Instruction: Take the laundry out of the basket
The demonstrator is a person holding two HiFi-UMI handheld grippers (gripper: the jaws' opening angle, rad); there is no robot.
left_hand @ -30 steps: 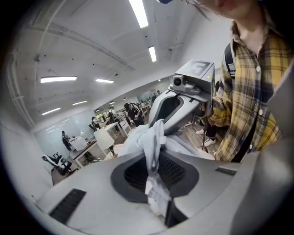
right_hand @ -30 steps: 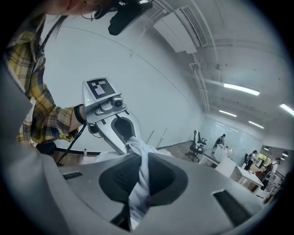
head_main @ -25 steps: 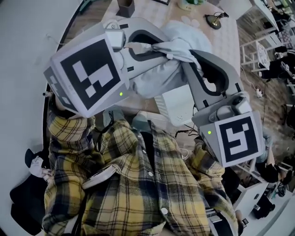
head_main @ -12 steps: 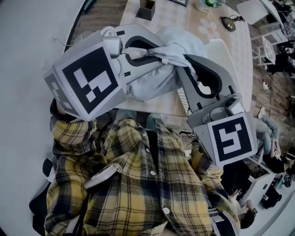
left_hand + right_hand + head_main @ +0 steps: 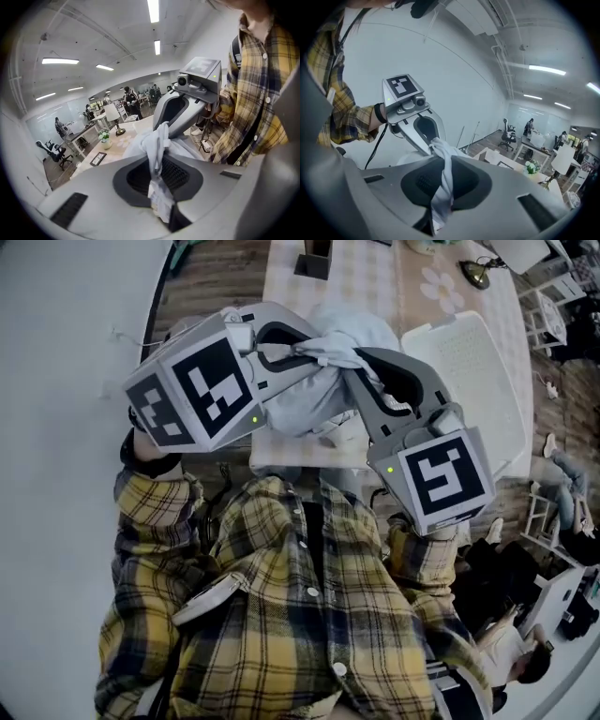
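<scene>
With the left gripper (image 5: pixel 305 345) and right gripper (image 5: pixel 354 367) each pinched on a twist of the pale garment (image 5: pixel 314 401) bunched between their tips, it seems lifted clear of the white basket (image 5: pixel 469 352) beyond the right gripper, so next it likely needs laying down.

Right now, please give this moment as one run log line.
left gripper: shut on pale blue garment | right gripper: shut on it | garment: bunched, hanging between them | white basket: off to the right

Light: long white ceiling tube lamps (image 5: pixel 153 10), bright, cool, even.
Edges: fisheye bending, black corners.
Focus: soft at rims.
</scene>
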